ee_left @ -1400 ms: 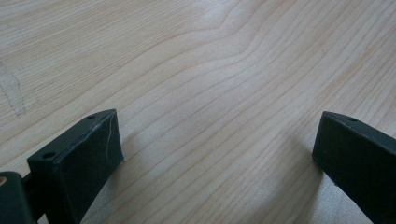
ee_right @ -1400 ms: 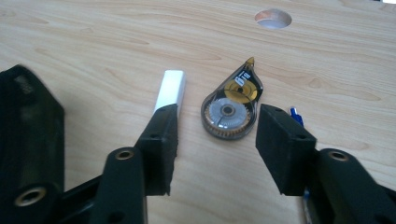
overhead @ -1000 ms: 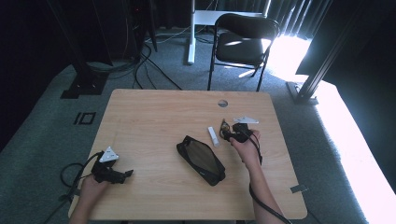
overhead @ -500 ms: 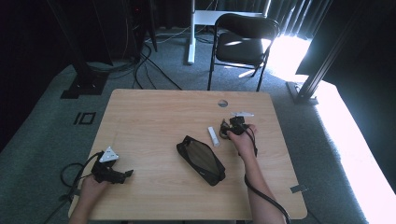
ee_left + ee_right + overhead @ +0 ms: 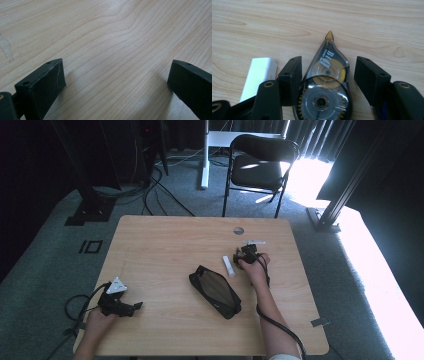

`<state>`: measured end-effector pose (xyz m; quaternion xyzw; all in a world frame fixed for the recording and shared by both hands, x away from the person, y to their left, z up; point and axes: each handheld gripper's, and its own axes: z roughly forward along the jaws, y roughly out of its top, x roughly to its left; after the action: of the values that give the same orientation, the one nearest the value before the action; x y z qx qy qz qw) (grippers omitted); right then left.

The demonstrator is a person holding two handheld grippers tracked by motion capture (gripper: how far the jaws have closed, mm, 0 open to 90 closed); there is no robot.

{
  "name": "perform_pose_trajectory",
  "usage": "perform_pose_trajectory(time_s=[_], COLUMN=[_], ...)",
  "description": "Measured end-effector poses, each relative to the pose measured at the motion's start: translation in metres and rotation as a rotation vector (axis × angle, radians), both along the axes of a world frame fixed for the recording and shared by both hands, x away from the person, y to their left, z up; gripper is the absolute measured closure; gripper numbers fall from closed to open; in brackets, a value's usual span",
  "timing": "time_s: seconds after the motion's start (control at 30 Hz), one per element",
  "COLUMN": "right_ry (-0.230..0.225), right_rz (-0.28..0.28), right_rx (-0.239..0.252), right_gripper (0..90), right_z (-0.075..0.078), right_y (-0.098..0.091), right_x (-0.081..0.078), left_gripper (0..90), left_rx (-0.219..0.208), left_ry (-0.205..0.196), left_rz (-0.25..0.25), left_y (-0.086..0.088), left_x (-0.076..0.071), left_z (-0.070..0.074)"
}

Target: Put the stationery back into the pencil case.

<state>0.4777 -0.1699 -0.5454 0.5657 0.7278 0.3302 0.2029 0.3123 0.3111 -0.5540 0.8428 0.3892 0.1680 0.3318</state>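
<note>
While jaws open | right tool (image 5: 328,75) straddles "Big" correction tape (image 5: 325,85)

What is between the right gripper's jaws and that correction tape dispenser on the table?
Nothing visible. The correction tape dispenser already lies between the open jaws of the right gripper, which have just been opening. The white eraser lies outside the left jaw.

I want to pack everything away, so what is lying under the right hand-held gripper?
A clear correction tape dispenser lies flat on the table between the open jaws of the right hand-held gripper, a white eraser-like block beside it. Its rear end is cut off.
</note>
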Motion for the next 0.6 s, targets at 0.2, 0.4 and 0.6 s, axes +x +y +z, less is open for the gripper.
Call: perform_pose_trajectory(time_s=[0.2,0.4,0.6], right_ry=[-0.008,-0.015,0.008], right_rz=[0.019,0.029,0.034], right_rx=[-0.063,-0.072,-0.068], right_gripper=[46.2,48.5,49.5], right_z=[-0.001,-0.001,0.0014], right_y=[0.0042,0.0066,0.0061], right_x=[0.0017,0.0016,0.004], left_gripper=[1.6,1.6,1.6], left_rx=[-0.001,0.0,0.0], left_ry=[0.0,0.001,0.0], left_rz=[0.0,0.0,0.0], left_y=[0.0,0.0,0.0], left_x=[0.0,0.0,0.0], left_z=[0.0,0.0,0.0])
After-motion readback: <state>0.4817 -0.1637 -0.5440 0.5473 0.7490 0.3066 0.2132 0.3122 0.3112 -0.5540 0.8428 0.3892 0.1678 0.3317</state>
